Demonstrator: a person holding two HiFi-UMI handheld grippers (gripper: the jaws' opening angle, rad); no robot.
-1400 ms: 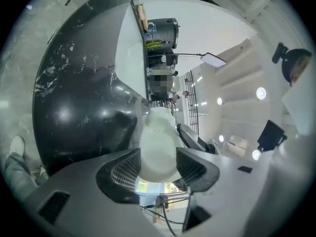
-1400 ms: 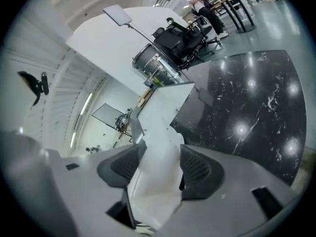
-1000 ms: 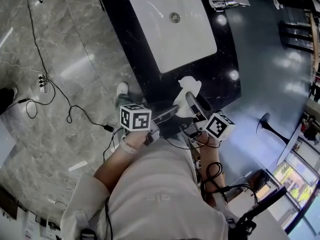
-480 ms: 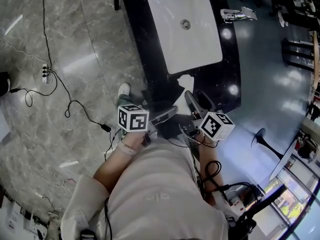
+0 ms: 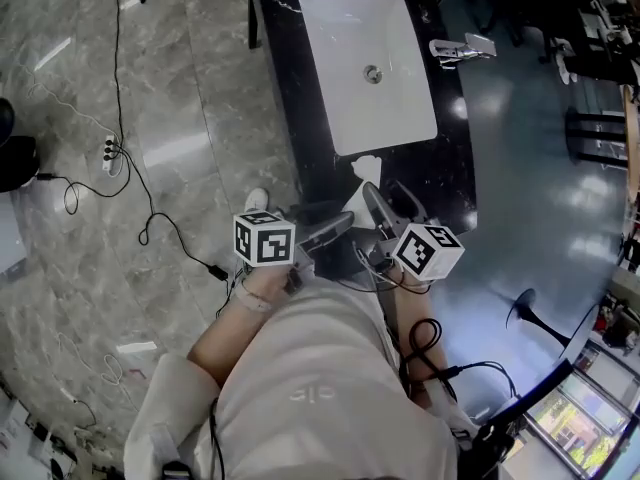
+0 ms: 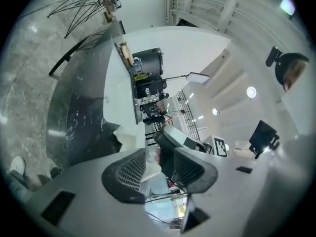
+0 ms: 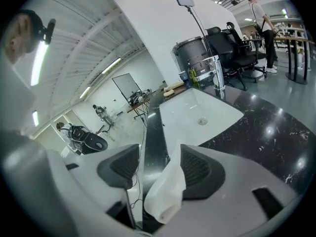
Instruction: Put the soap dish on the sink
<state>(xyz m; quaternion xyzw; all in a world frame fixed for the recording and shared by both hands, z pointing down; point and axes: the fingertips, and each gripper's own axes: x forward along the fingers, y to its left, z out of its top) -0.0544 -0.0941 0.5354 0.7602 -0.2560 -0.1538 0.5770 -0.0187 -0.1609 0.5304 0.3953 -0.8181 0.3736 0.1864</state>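
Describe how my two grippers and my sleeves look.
The left gripper and right gripper share one build: pale grey bodies and dark ribbed pads, each carrying a white cube with black square markers. Black cables loop beside the right one. The person wears a light long-sleeved top.

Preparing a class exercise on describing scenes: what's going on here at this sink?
A person stands at a black counter with a white sink set in it, a gripper in each hand. Both grippers meet on a white soap dish, held up at the counter's near edge. The left gripper seems to pinch its rim; the right gripper has it between open jaws, leaning on one pad. The dish is not yet on the sink.
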